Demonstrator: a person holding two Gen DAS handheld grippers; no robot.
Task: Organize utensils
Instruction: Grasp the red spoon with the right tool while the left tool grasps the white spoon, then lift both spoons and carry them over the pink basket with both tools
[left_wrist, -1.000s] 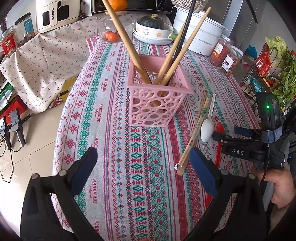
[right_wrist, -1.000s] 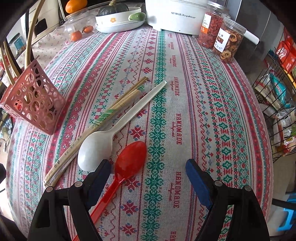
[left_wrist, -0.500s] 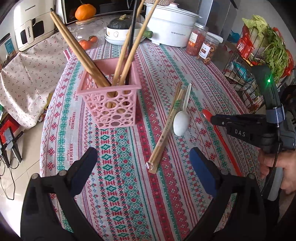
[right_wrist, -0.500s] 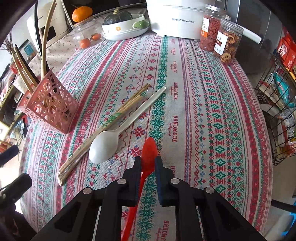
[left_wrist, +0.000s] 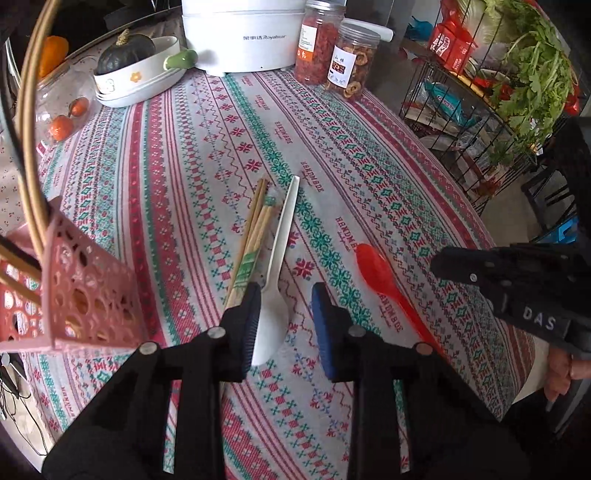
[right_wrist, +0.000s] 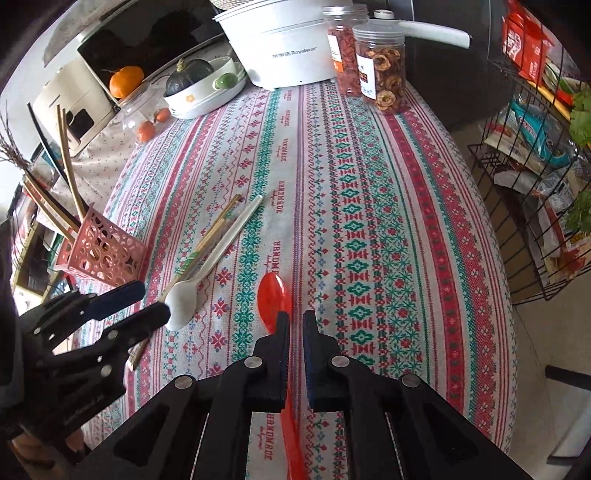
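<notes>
A white plastic spoon (left_wrist: 275, 273) lies on the patterned tablecloth (left_wrist: 369, 166) beside wrapped wooden chopsticks (left_wrist: 251, 236). My left gripper (left_wrist: 284, 321) is partly open, its fingers on either side of the white spoon's bowl, not closed on it. My right gripper (right_wrist: 295, 332) is shut on the red spoon (right_wrist: 275, 299), whose bowl sticks out in front. The red spoon also shows in the left wrist view (left_wrist: 376, 269). A pink openwork basket (left_wrist: 77, 295) holding long chopsticks stands at the left; it also shows in the right wrist view (right_wrist: 103, 251).
At the table's far end stand a white cooker (left_wrist: 243, 33), two jars of dried food (left_wrist: 336, 55), and a white dish with a dark squash (left_wrist: 136, 70). A wire rack with greens and packets (left_wrist: 498, 92) stands off the right edge.
My left gripper has moved right and forward over the white spoon and narrowed around its bowl. My right gripper stays shut on the red spoon and has lifted it.
</notes>
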